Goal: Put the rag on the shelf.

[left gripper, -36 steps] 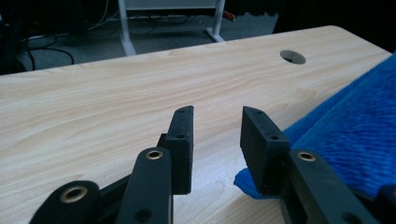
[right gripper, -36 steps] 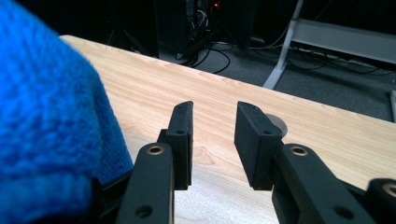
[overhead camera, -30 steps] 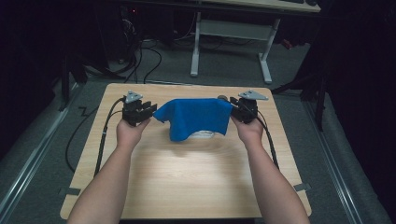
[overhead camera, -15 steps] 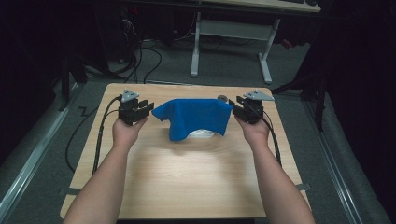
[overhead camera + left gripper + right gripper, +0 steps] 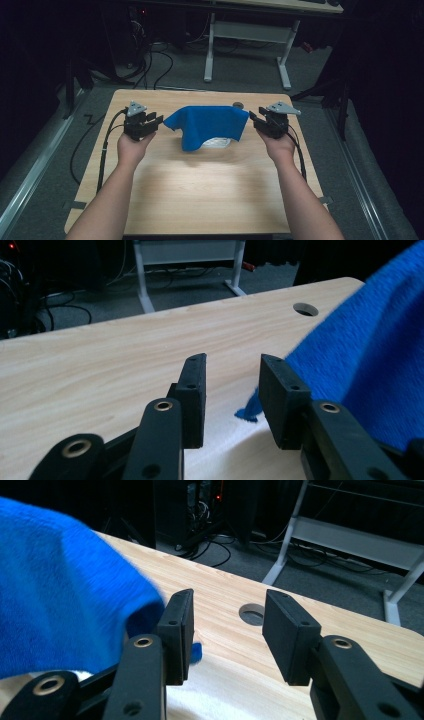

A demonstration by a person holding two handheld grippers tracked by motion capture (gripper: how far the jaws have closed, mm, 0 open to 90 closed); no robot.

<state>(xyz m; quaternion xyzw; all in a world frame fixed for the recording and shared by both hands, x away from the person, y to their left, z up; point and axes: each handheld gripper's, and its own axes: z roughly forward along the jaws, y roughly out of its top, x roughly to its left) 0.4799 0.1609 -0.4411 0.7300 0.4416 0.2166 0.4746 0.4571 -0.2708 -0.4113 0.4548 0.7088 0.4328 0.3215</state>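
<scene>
Both grippers have drawn outward from the blue towel [image 5: 207, 125] since a second ago, leaving it draped over a white cloth [image 5: 218, 142] near the desk's [image 5: 210, 200] far edge, midway between its side edges. The left gripper [image 5: 155, 120] and right gripper [image 5: 254, 118] each hover just beside a towel corner with jaws apart, holding nothing. Judging by this, the towel has just been released, and the next move calls for clearing the hands or re-gripping the corners. Each gripper view shows the fuzzy towel edge [image 5: 360, 365] lying clear of the jaws and a round cable hole [image 5: 252, 613] in the desk.
</scene>
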